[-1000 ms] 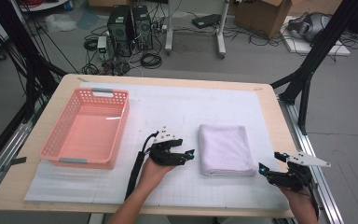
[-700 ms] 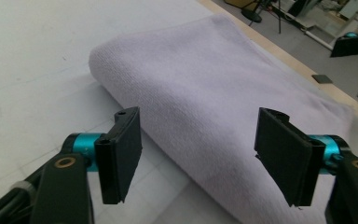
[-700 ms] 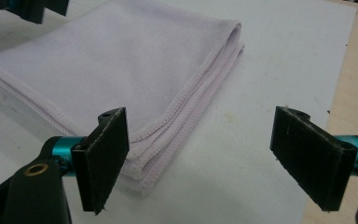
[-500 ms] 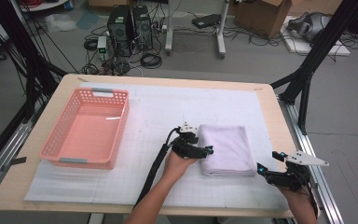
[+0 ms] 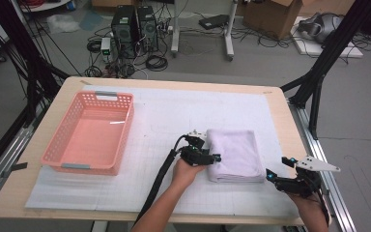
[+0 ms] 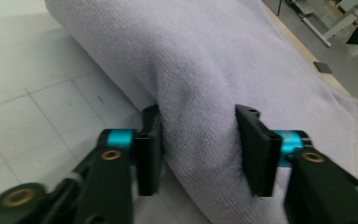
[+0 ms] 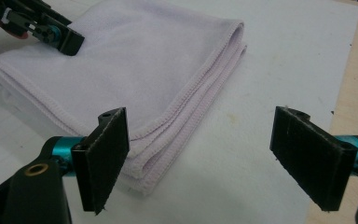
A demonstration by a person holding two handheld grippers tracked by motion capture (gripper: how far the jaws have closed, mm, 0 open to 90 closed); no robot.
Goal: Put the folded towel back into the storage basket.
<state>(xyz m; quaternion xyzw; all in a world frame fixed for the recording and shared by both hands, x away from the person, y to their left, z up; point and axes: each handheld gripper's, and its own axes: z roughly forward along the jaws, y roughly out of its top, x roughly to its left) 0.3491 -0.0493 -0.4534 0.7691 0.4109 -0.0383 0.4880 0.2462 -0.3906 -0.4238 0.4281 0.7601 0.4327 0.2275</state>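
Folded towel lies lower centre-right of the high view. Left gripper has just been closing, jaws pinching the towel's rolled edge. Right gripper gapes wide, nothing held, near the towel's corner.

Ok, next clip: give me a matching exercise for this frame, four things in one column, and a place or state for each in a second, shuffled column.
Things:
1. left gripper
2. right gripper
3. folded towel
4. pink basket

Places or states:
A. stands empty at the left of the table
B. jaws wide apart, nothing between them
C. lies flat on the white mat, right of centre
D. jaws have just been closing, now on the towel's folded edge

Pairs: 1-D, 2-B, 3-C, 4-A
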